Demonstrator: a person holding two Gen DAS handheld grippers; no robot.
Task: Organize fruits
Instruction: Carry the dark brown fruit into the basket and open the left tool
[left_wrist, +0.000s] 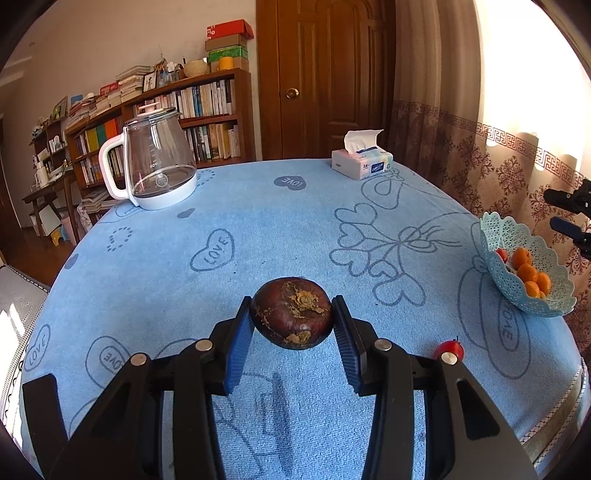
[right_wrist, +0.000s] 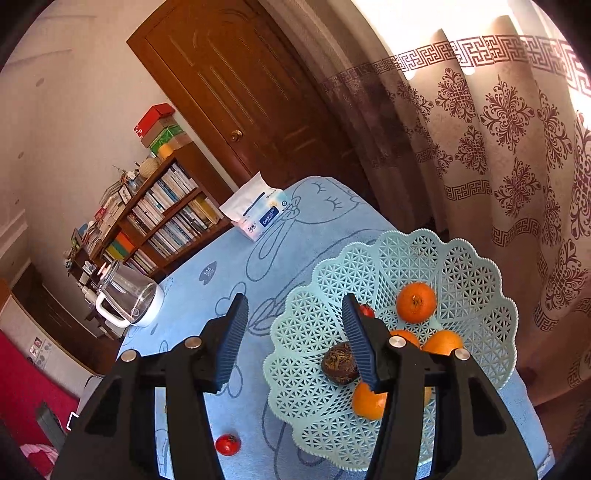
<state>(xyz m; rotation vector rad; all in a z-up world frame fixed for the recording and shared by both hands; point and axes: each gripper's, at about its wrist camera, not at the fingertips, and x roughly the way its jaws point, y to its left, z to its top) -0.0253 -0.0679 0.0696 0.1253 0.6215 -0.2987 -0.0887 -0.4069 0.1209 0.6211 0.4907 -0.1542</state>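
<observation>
The left tongs (left_wrist: 293, 325) hold a dark purple-brown round fruit with a dry tan stem scar (left_wrist: 291, 313), its blue ribbed pads (left_wrist: 240, 343) pressed against either side, and the fruit hangs clear above the worktop covered in a light blue cloth printed with hearts and the word LOVE (left_wrist: 258, 229). Just beside the right pad, on the cloth, lies a small red cherry tomato (left_wrist: 450, 349). At the far right edge of the worktop stands a pale mint lattice plastic basket with a scalloped rim (right_wrist: 476, 258). The right tongs (right_wrist: 295, 339) hover over the near left part of that basket, spread wide with nothing between them. Inside the basket lie several orange mandarins (right_wrist: 416, 301), a second dark brown round fruit (right_wrist: 338, 363) low in the middle, and a small red fruit (right_wrist: 366, 310) mostly hidden behind the right pad. On the far left of the worktop sits a clear glass kettle with a white handle and base (left_wrist: 160, 158), and at the far side, well apart from it, a white and blue tissue pack (left_wrist: 362, 164) with a sheet sticking up. Behind the worktop stand a wooden bookshelf full of books (left_wrist: 207, 110), a brown wooden door (left_wrist: 325, 77) and a patterned beige curtain (right_wrist: 517, 147).
</observation>
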